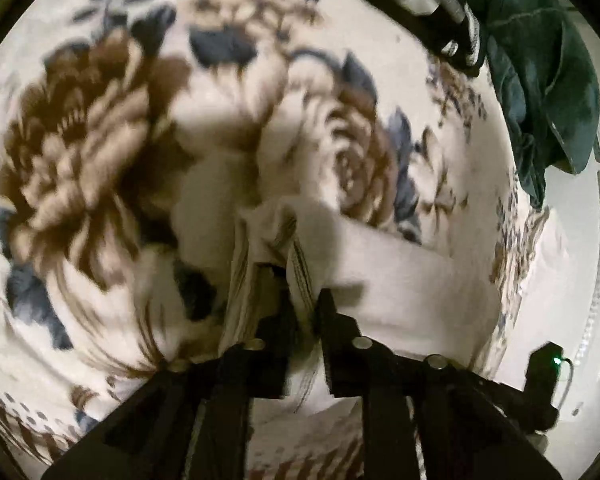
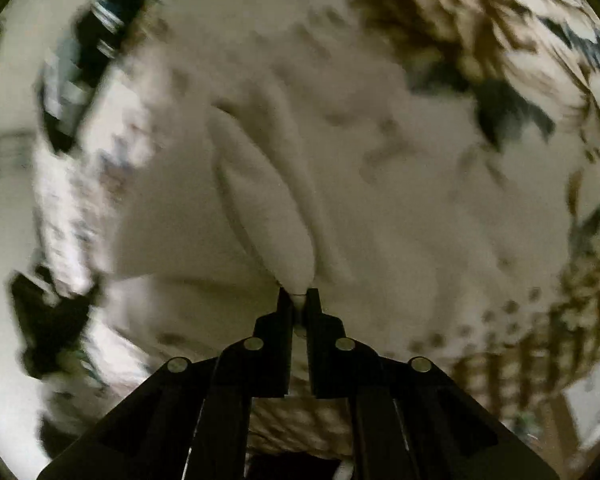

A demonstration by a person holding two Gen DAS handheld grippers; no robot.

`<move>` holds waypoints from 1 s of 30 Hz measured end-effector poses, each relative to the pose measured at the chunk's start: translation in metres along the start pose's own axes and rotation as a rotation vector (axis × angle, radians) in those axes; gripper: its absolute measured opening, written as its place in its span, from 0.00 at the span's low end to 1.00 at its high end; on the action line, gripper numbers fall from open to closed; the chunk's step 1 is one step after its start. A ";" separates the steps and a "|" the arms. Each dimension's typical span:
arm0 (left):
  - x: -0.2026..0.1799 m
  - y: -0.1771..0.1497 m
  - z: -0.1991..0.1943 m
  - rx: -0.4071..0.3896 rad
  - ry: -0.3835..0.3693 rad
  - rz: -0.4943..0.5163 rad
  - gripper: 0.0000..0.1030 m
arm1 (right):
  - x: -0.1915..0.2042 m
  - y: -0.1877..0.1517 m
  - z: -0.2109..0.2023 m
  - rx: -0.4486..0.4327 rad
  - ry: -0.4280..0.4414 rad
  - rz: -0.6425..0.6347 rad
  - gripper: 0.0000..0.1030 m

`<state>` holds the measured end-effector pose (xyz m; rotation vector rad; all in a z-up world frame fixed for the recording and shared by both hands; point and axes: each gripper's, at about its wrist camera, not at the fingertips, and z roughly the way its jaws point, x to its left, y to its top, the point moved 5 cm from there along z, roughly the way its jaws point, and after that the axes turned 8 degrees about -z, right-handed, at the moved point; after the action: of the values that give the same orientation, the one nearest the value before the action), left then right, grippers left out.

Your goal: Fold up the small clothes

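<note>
1. Above the cream bedspread with brown and blue flowers (image 1: 100, 128), the small white cloth garment (image 1: 400, 280) hangs stretched between both tools, probably lifted so a fold can be laid.
2. Left gripper (image 1: 300, 296): nearly closed, pinching the garment's ribbed edge, angled down towards the bedspread.
3. Right gripper (image 2: 296, 294): closed on a bunched corner (image 2: 284, 216); pose likewise downward.
4. Dark green cloth (image 1: 540, 80) lies beyond the bedspread's edge.

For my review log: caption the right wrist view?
Right claw shut on a white garment above the floral blanket.
</note>
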<state>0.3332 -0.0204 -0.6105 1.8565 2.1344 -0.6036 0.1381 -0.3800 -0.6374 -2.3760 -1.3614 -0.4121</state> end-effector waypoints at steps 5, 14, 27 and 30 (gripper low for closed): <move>0.005 0.001 -0.019 -0.002 -0.085 -0.073 0.39 | 0.008 0.017 -0.026 -0.120 0.117 0.002 0.51; -0.008 0.041 0.016 -0.087 -0.019 -0.069 0.24 | 0.030 0.103 -0.007 -0.201 0.197 0.063 0.09; 0.018 0.023 -0.011 -0.066 -0.156 -0.060 0.70 | 0.016 0.102 -0.004 -0.161 0.215 -0.021 0.67; 0.033 0.017 0.016 -0.003 -0.217 -0.121 0.70 | 0.004 0.092 0.019 -0.091 0.293 -0.023 0.71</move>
<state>0.3433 0.0034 -0.6419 1.5872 2.1119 -0.7888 0.2213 -0.4115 -0.6686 -2.2607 -1.2584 -0.8090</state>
